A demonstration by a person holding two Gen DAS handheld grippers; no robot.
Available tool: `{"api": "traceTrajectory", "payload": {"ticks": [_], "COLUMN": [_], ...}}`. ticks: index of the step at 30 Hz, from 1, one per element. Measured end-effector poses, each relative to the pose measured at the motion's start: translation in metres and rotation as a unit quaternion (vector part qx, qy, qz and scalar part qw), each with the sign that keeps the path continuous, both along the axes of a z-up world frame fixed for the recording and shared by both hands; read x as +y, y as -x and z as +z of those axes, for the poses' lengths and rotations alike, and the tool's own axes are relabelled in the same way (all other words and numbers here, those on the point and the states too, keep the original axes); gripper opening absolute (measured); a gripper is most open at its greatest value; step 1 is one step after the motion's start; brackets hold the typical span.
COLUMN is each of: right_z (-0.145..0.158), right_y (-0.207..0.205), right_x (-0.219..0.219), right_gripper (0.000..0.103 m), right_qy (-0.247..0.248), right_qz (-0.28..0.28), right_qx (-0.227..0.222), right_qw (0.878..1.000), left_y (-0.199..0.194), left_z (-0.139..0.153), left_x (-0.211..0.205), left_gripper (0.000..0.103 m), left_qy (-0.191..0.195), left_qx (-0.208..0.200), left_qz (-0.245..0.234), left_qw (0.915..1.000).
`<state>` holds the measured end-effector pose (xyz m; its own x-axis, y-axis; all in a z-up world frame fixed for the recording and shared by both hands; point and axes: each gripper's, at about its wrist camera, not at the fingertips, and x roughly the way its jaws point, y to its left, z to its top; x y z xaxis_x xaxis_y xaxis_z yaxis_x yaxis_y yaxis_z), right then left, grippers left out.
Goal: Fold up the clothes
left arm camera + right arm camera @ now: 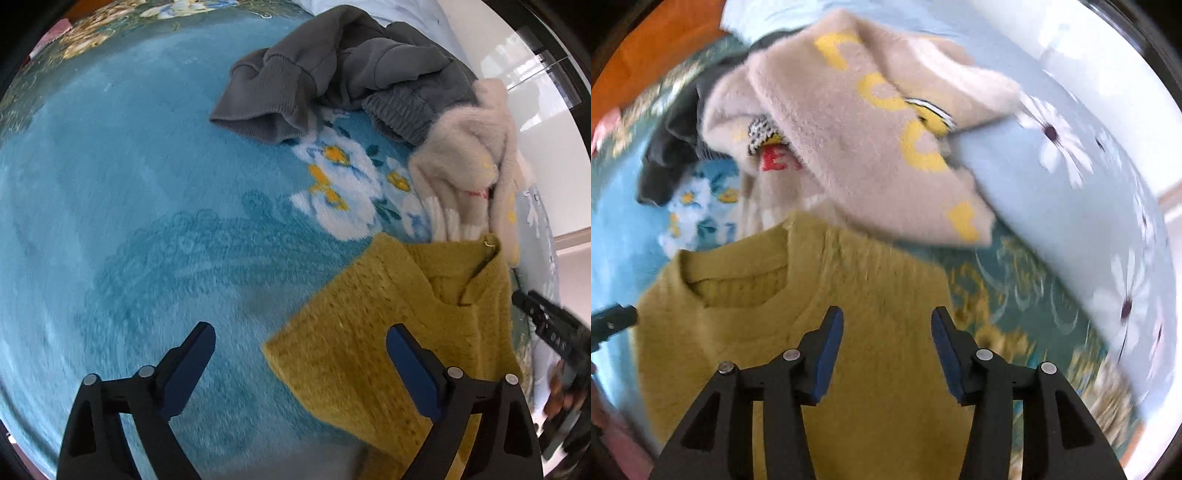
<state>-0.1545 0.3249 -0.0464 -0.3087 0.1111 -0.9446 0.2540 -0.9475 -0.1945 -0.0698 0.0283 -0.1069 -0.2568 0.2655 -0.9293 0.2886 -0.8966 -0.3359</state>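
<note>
The left hand-held gripper (301,345) is pointing steeply down at a blue floral plush blanket (129,184), its jaws spread wide with nothing between them; its right finger is hanging over the edge of a mustard-yellow knit sweater (388,332) lying at the lower right of the left wrist view. The right hand-held gripper (887,332) is also aiming steeply down, over that same sweater (757,325) just below its round collar, jaws standing partly apart and pinching nothing. Three garments are lying on the blanket: the yellow sweater, a fuzzy beige sweater (857,147) crumpled just above it, and a grey sweatshirt (332,74) with ribbed cuffs bunched at the upper centre of the left wrist view. The beige sweater is showing large yellow letters and a bit of red lettering, too folded and blurred to read. A pale blue cloth with white daisies (1071,203) is lying along the right side of the right wrist view.
</note>
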Motion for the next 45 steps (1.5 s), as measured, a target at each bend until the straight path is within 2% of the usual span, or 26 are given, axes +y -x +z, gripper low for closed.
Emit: {"api": "traceTrajectory", "payload": {"ticks": [2, 6, 10, 12, 13, 15, 19, 21, 23, 27, 29, 33, 36, 38, 39, 41, 45], "right_z": [-0.01, -0.029, -0.048, -0.052, -0.053, -0.052, -0.05, -0.048, -0.045, -0.039, -0.028, 0.008, 0.035, 0.044, 0.044, 0.037, 0.008], "right_y": [0.014, 0.03, 0.038, 0.042, 0.045, 0.048, 0.047, 0.044, 0.041, 0.026, 0.017, -0.008, -0.039, -0.065, -0.085, -0.117, -0.147], "right_x": [-0.007, -0.018, -0.029, -0.032, -0.033, -0.034, -0.04, -0.043, -0.046, -0.053, -0.053, -0.047, -0.047, -0.054, -0.062, -0.059, -0.052], "right_gripper": [0.051, 0.051, 0.051, 0.051, 0.051, 0.051, 0.05, 0.05, 0.045, 0.007, 0.007, 0.006, 0.006, 0.006, 0.006, 0.006, 0.007], "right_qy": [-0.032, -0.053, -0.082, -0.085, -0.085, -0.085, -0.096, -0.097, -0.098, -0.112, -0.103, -0.043, -0.001, 0.019, 0.029, 0.046, 0.054], "right_qz": [0.028, 0.072, 0.107, 0.109, 0.109, 0.111, 0.124, 0.126, 0.128, 0.145, 0.139, 0.111, 0.111, 0.12, 0.124, 0.136, 0.154], "right_qx": [-0.011, -0.046, -0.08, -0.085, -0.086, -0.087, -0.088, -0.089, -0.09, -0.082, -0.059, -0.004, 0.024, 0.03, 0.028, 0.019, -0.016], "right_qw": [0.999, 0.995, 0.988, 0.987, 0.987, 0.986, 0.984, 0.983, 0.983, 0.98, 0.983, 0.993, 0.994, 0.992, 0.991, 0.989, 0.986], "left_y": [0.005, 0.011, 0.013, 0.013, 0.013, 0.013, 0.013, 0.013, 0.012, 0.009, 0.007, -0.002, -0.011, -0.019, -0.015, -0.007, -0.007], "left_z": [-0.006, -0.012, -0.012, -0.011, -0.012, -0.016, -0.018, -0.019, -0.019, -0.015, -0.007, 0.011, 0.019, 0.013, 0.014, -0.003, -0.015], "left_x": [0.001, 0.006, 0.005, 0.005, 0.006, 0.011, 0.01, 0.014, 0.018, 0.022, 0.022, 0.019, 0.015, 0.013, 0.013, 0.028, 0.028], "left_gripper": [0.082, 0.076, 0.068, 0.046, 0.04, 0.04, 0.04, 0.035, 0.021, 0.017, 0.016, 0.016, 0.016, 0.016, 0.016, 0.016, 0.016], "left_qy": [-0.006, -0.001, -0.008, -0.027, -0.044, -0.044, -0.068, -0.082, -0.082, -0.089, -0.09, -0.082, -0.064, -0.051, -0.047, -0.042, -0.042], "left_qx": [-0.005, -0.005, 0.002, 0.007, 0.006, -0.003, -0.008, -0.012, -0.015, 0.006, 0.027, 0.057, 0.063, 0.059, 0.054, 0.035, 0.006], "left_qz": [-0.009, -0.028, -0.028, -0.034, -0.039, -0.049, -0.051, -0.062, -0.071, -0.07, -0.069, -0.068, -0.066, -0.064, -0.064, -0.061, -0.052], "left_qw": [0.9999, 0.9996, 0.9996, 0.999, 0.9982, 0.9978, 0.9964, 0.9946, 0.994, 0.9936, 0.9932, 0.9927, 0.9938, 0.9948, 0.9954, 0.9966, 0.9977]}}
